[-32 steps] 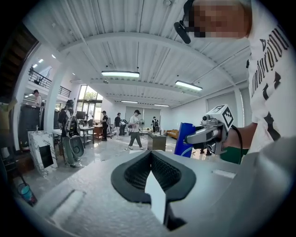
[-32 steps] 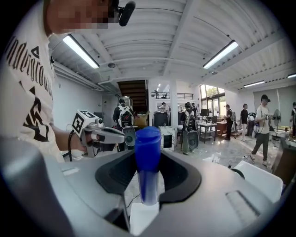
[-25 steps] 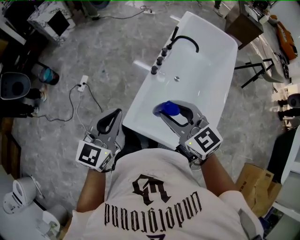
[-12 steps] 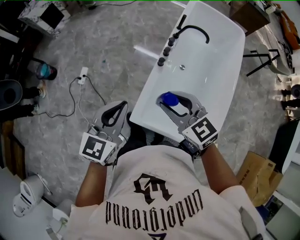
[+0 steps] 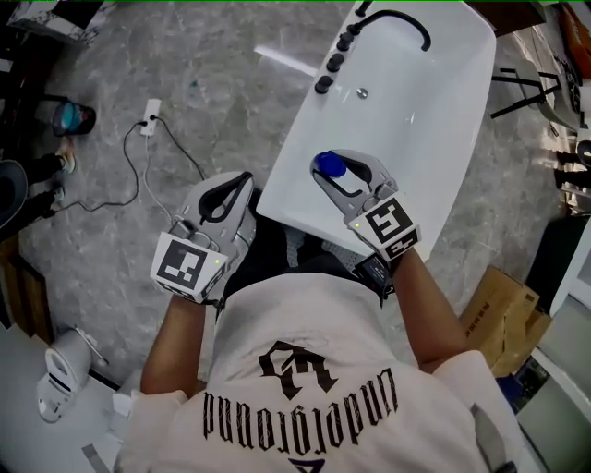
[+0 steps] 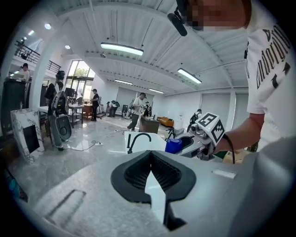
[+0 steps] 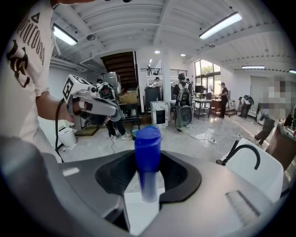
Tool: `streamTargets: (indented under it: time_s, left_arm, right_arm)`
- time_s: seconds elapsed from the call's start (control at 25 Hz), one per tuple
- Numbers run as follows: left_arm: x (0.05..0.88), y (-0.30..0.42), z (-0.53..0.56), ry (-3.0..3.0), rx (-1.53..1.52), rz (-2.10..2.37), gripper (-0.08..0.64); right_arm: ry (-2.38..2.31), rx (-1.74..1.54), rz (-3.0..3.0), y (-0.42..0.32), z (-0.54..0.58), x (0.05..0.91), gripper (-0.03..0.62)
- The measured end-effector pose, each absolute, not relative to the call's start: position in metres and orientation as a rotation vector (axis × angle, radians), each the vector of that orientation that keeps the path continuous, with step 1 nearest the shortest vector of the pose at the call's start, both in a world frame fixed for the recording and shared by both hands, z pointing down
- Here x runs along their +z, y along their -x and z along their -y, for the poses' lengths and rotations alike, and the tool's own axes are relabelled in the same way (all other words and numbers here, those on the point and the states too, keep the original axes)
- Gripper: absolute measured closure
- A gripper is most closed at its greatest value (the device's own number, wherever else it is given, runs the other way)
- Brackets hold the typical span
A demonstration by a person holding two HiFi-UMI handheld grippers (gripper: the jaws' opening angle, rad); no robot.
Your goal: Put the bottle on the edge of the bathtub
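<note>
A bottle (image 5: pixel 330 166) with a blue cap and a pale translucent body (image 7: pixel 147 162) stands upright between the jaws of my right gripper (image 5: pixel 343 168), which is shut on it. It hangs over the near end of the white bathtub (image 5: pixel 416 120), inside the rim. My left gripper (image 5: pixel 235 180) is to the left of the tub, over the grey floor, its jaws (image 6: pixel 150 155) shut on nothing. In the left gripper view the bottle (image 6: pixel 173 146) and right gripper (image 6: pixel 203 134) show ahead, with the tub (image 6: pixel 138 141) behind them.
A black curved faucet (image 5: pixel 397 18) and a row of black knobs (image 5: pixel 332 65) sit on the tub's far left rim. A power strip with cable (image 5: pixel 148 115) lies on the floor at left. A cardboard box (image 5: pixel 499 319) stands at right. People stand far off.
The head view has drifted, so the tub sits higher in the picture. The right gripper still holds the bottle over the tub's near end. The left gripper stays beside the tub.
</note>
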State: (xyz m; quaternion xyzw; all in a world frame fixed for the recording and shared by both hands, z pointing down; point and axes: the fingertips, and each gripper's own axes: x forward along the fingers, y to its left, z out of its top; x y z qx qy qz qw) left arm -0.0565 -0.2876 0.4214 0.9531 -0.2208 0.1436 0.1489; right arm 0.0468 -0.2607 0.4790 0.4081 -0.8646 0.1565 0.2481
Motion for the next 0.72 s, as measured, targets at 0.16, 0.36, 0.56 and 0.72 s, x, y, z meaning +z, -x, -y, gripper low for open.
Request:
streamTargets:
  time_s: [0.16, 0.36, 0.56, 0.72]
  left_arm:
    - [0.447, 0.056, 0.29, -2.705, 0.449, 0.595, 0.552]
    - [0.48, 0.052, 0.289, -2.68, 0.493, 0.553, 0.552]
    - [0.516, 0.049, 0.286, -2.641, 0.533, 0.518, 0.552]
    - [0.553, 0.051, 0.296, -2.612, 0.561, 0.507, 0.552]
  right_arm:
    - [-1.08, 0.495, 2.329, -0.045, 0.265, 0.519, 0.439]
    - [-1.058, 0.535, 2.295, -0.045, 0.272, 0.566, 0.439]
    - [-1.032, 0.58, 2.253, -0.045, 0.272, 0.614, 0.439]
    - [-0.991, 0.606, 2.216, -0.039, 0.278, 0.664, 0.439]
